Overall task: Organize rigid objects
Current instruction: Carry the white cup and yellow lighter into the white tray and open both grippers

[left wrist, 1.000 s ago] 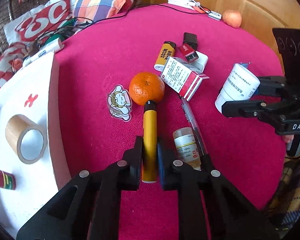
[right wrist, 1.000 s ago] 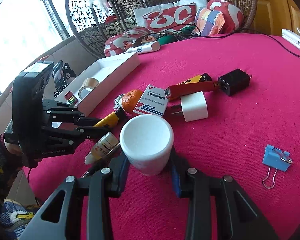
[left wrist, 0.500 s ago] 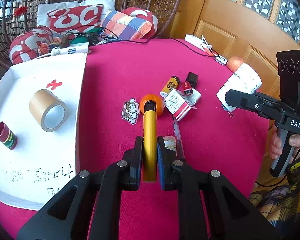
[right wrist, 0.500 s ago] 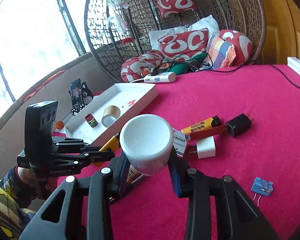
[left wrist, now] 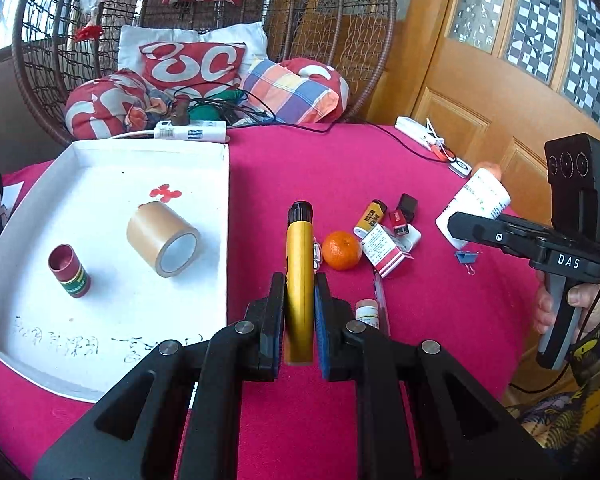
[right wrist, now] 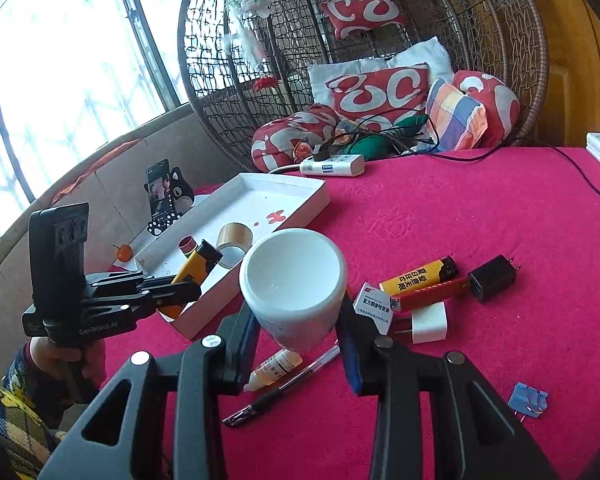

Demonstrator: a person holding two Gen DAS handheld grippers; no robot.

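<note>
Black tongs point(left wrist: 452, 224) marked "DAS"

- A tray point(left wrist: 220, 216) is sitting on the left part of the desk point(left wrist: 332, 168).
- A tape roll point(left wrist: 162, 240) and a small canister point(left wrist: 69, 269) are lying inside the tray.
- A tangerine point(left wrist: 342, 250) is resting right of the tray, beside a carton point(left wrist: 385, 250).

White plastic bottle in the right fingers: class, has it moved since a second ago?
Yes. The white plastic bottle rose off the red tablecloth.

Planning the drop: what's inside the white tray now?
White tray holds a brown tape roll and a small red cylinder on its base. From the right wrist view, the left gripper hides its near corner.
</note>
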